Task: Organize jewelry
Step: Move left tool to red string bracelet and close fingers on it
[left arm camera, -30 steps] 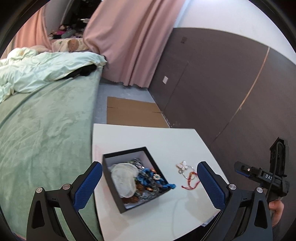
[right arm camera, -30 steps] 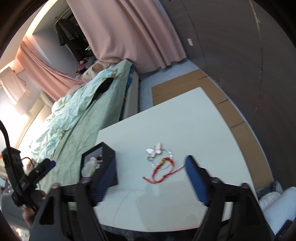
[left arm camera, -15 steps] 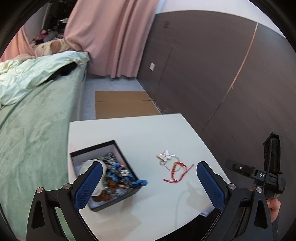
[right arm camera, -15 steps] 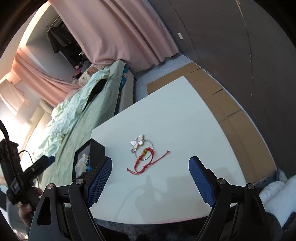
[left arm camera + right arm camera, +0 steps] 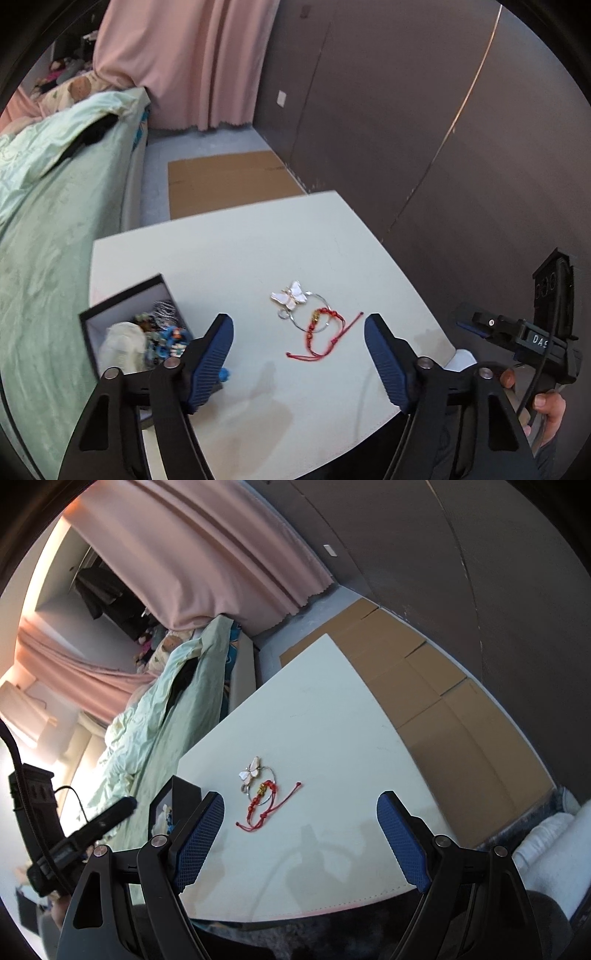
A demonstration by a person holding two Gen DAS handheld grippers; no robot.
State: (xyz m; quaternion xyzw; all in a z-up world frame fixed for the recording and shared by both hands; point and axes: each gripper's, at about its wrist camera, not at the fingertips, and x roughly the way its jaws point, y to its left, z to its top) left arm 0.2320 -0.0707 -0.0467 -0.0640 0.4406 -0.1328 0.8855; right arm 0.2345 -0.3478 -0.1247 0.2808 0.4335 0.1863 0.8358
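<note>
- Since the earlier frames both wrist views have swung off the black box (image 5: 125, 317) and onto the loose pieces on the white worktop (image 5: 229, 251); the box, once centred in the left wrist view, now sits at that view's left, partly behind the left claw's near finger.
- Left claw (image 5: 298, 345) hovers above the worktop with its jaws closing, though they are still well spread; nothing lies between the pads, and the jewelry sits just beyond the tips.
- Right claw (image 5: 300, 821) is spread wide and empty, held over the near part of the worktop.
- Task pieces: a red cord bracelet (image 5: 325, 338) with a small gold bead lies near the middle of the worktop, overlapping a thin silver hoop bracelet (image 5: 308, 314) with a white butterfly charm (image 5: 290, 297) at its far-left side. In the right wrist view the same red cord (image 5: 266, 805) sits left of centre, nearer that claw's left finger.
- The box at the left edge already holds a tangle of beads and a pale pouch.
- Step in hand, as I judge it: the approach to pick up a loose bracelet, probably the red cord.
- Next move calls for lowering the left claw until the pads straddle the cord, then pinching low against the worktop.
- Risk: cord and hoop overlap, so one may drag the other.
</note>
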